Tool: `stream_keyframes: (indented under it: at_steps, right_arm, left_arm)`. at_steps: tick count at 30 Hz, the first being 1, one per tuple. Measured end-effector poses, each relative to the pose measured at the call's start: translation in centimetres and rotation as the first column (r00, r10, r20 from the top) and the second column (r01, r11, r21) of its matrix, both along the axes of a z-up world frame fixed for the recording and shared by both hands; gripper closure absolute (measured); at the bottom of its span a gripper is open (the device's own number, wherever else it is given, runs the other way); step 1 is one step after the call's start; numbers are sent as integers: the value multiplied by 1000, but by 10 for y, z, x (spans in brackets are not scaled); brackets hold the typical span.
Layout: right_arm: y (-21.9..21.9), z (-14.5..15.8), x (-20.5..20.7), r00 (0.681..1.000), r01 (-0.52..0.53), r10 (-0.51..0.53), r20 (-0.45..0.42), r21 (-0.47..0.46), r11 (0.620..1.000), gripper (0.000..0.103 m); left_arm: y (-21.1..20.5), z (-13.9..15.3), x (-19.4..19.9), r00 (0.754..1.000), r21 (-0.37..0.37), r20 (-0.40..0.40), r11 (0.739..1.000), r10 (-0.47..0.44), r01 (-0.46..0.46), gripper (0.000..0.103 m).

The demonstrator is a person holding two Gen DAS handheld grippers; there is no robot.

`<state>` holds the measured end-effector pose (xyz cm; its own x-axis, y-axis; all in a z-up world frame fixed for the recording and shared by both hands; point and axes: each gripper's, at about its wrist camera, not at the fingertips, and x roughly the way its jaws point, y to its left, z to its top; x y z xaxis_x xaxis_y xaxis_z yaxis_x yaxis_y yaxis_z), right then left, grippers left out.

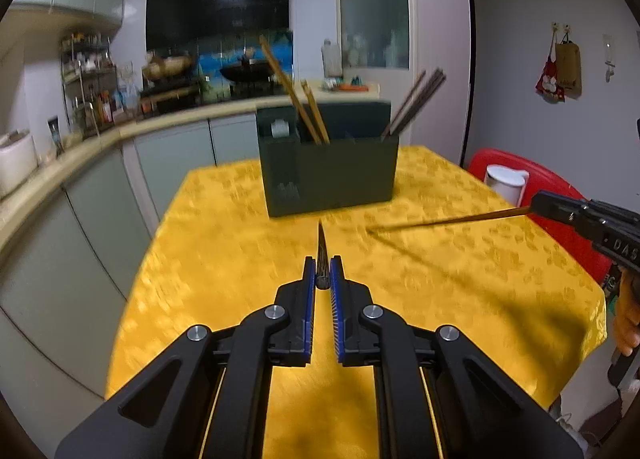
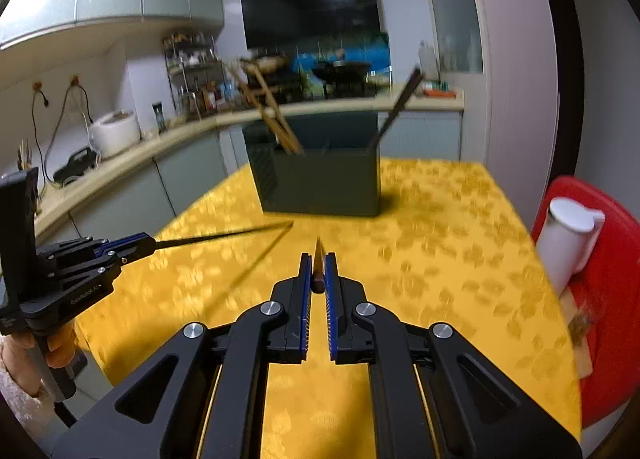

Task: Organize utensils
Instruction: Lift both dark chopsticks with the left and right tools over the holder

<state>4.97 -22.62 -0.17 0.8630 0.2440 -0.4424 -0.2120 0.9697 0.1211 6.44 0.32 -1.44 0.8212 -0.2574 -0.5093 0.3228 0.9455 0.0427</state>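
Yellow tablecloth (image 1: pixel 240 219); both grippers' chopsticks (image 1: pixel 322 245) fwd toward holder (image 1: pixel 328 175).

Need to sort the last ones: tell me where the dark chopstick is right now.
The dark chopstick is clamped in the left gripper, above the yellow tablecloth, pointing at the green utensil holder.

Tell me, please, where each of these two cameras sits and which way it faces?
Left wrist: on the left gripper, shut on a dark chopstick, facing the dark green utensil box; the right gripper and a hand show at right.
Right wrist: on the right gripper, shut on a brown chopstick, facing that box; the left gripper shows at left.
Shared: box, yellow tablecloth, white jug.
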Motion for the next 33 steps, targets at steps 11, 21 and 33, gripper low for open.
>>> stream_keyframes:
  at_steps: [11,21,33]
  right_arm:
    - [0,55,32,997,-37,34,71,35,999,96]
    - [-8,85,97,999,-39,43,-32,100,994,96]
    - [-11,154,132,1000,9,-10,27,60,998,96]
  left_arm:
    - [-8,65,29,994,13,106,1000,-20,19,96]
    - [-14,98,86,997,-8,22,998,-68,68,96]
    - [-33,157,136,996,-65,-27,995,-80,78,96]
